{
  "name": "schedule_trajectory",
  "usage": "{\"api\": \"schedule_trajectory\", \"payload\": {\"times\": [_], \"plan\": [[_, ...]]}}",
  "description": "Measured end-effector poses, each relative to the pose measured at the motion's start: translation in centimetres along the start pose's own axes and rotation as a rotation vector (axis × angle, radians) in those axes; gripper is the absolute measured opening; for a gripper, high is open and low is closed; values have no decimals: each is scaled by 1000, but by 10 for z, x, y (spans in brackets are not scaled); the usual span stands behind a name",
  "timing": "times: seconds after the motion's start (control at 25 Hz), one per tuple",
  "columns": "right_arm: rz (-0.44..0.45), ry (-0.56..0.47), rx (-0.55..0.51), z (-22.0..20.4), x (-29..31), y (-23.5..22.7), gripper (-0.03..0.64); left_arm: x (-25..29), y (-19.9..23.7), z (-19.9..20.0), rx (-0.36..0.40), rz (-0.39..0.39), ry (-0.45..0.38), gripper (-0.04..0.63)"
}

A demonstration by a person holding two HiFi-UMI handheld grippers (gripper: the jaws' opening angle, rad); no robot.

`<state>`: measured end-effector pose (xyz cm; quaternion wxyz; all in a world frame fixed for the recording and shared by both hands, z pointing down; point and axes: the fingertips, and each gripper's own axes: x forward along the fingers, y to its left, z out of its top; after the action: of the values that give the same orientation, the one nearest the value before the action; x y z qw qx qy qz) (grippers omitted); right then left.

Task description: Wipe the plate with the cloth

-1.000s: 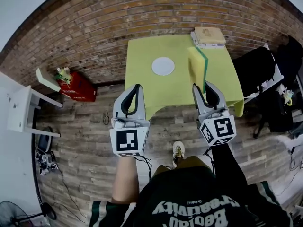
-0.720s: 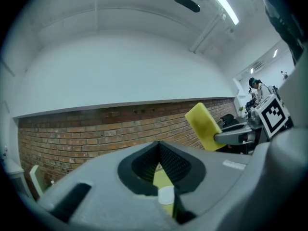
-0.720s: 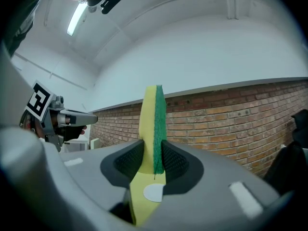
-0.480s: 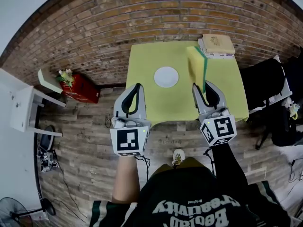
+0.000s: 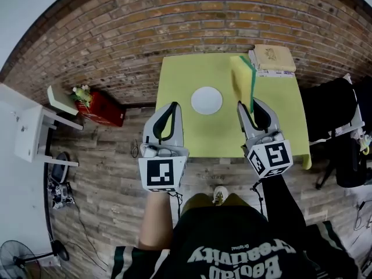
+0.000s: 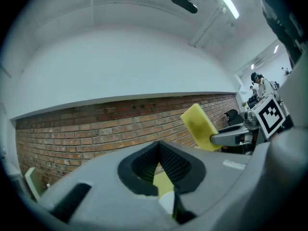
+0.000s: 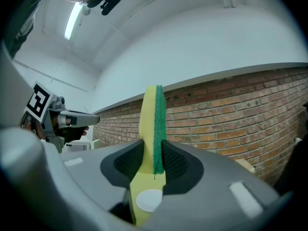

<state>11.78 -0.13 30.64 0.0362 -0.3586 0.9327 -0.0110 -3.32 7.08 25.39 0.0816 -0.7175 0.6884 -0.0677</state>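
Note:
A round white plate (image 5: 207, 100) lies on a table with a yellow-green cover (image 5: 180, 80), ahead of both grippers. My right gripper (image 5: 251, 104) is shut on a yellow sponge with a green scouring side (image 5: 243, 79), held upright on edge, above the table just right of the plate. In the right gripper view the sponge (image 7: 153, 124) stands between the pads, with the plate (image 7: 149, 199) showing below. My left gripper (image 5: 168, 107) hovers over the table's near left edge, shut with nothing in it. The left gripper view shows the sponge (image 6: 199, 126) to its right.
A stack of books or boxes (image 5: 272, 60) sits at the table's back right corner. A brick wall (image 5: 192, 22) runs behind the table. A red box (image 5: 99, 110) and a white shelf unit (image 5: 29, 135) stand at the left, and a black chair (image 5: 331, 112) at the right.
The table and plate have come nearer and lower in the head view. Both grippers now reach over the table's near edge. The sponge stays gripped the same way.

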Motion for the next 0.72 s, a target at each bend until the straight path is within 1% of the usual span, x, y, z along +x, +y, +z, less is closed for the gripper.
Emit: {"api": "schedule_trajectory", "payload": {"times": [0.32, 0.56, 0.72], "plan": [[-3, 19, 28, -14, 16, -7, 126, 15, 11, -15, 4, 1, 26, 8], [-33, 34, 40, -23, 39, -18, 126, 37, 23, -30, -10, -22, 26, 8], [-59, 53, 37, -28, 60, -30, 126, 66, 34, -43, -14, -56, 38, 8]]}}
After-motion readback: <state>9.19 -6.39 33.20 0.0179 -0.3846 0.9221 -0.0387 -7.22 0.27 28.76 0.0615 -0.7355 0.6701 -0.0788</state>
